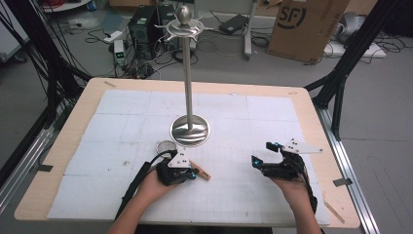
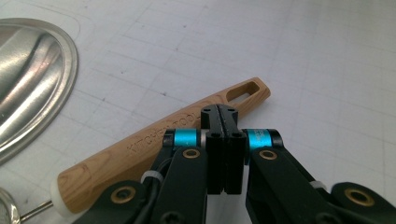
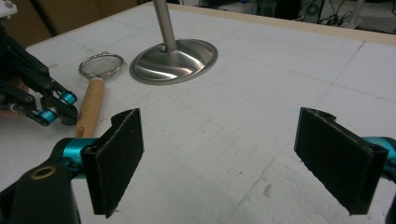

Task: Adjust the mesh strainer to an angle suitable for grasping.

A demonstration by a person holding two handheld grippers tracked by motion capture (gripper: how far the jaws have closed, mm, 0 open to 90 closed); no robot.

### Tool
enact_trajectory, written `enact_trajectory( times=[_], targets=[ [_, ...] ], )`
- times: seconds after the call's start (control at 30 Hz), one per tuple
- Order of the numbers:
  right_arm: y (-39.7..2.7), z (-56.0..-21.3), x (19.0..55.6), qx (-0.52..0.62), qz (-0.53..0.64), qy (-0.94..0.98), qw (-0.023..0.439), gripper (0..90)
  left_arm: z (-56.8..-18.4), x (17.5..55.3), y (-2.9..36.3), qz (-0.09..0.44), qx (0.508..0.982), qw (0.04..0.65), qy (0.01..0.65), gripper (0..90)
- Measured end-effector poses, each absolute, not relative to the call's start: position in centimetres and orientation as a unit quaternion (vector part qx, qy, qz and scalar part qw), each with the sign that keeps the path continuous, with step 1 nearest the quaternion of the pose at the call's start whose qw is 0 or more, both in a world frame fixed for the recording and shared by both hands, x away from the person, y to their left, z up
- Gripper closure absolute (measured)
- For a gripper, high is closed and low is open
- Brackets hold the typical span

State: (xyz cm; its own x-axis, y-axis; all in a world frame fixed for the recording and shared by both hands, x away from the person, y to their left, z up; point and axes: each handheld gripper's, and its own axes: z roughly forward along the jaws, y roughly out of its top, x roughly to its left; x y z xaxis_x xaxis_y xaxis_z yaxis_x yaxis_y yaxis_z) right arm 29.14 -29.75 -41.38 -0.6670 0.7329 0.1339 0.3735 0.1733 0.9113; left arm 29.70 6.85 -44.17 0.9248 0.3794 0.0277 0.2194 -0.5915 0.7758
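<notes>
A: Item: small wire-mesh strainer with a light wooden handle [image 2: 154, 151], laid flat on the white gridded surface [image 1: 243, 122], near-left of the tall steel stand's round base [image 1: 190, 130].

B: Left gripper [image 2: 223, 116]: fingers pressed together, handle just beyond them, apparently ungripped. Right gripper [image 3: 233, 154]: fingers spread wide, empty, well apart. Recommendation: fingers to be opened and the handle straddled mid-length before closing.

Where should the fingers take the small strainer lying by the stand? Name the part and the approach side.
Grip the wooden handle of the strainer near its middle, coming straight down from above. It lies flat on the mat, long and narrow, so fingers can close across its width; the mesh ring looks thin and awkward.
</notes>
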Motion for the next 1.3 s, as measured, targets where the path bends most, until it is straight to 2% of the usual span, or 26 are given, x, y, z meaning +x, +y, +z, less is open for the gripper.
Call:
enact_trajectory(
  times=[0.43, 0.57, 0.9, 1.3],
  targets=[
    [-29.8, -41.4, 29.2, 0.372, 0.525, 0.747, 0.169, 14.7, -43.7, 30.5, 5.9, 0.111, 0.89, 0.406, 0.178, 89.6],
    [-29.7, -41.5, 29.2, 0.371, 0.523, 0.748, 0.169, 14.7, -42.8, 30.7, 6.9, 0.119, 0.874, 0.43, 0.193, 89.6],
    [-29.7, -41.5, 29.3, 0.373, 0.521, 0.749, 0.167, 14.7, -41.2, 32.5, 9.1, 0.155, 0.856, 0.43, 0.243, 89.6],
    [-29.6, -41.7, 29.3, 0.374, 0.518, 0.751, 0.166, 14.7, -42.8, 34.8, 9.8, 0.158, 0.858, 0.394, 0.289, 89.6]
  ],
)
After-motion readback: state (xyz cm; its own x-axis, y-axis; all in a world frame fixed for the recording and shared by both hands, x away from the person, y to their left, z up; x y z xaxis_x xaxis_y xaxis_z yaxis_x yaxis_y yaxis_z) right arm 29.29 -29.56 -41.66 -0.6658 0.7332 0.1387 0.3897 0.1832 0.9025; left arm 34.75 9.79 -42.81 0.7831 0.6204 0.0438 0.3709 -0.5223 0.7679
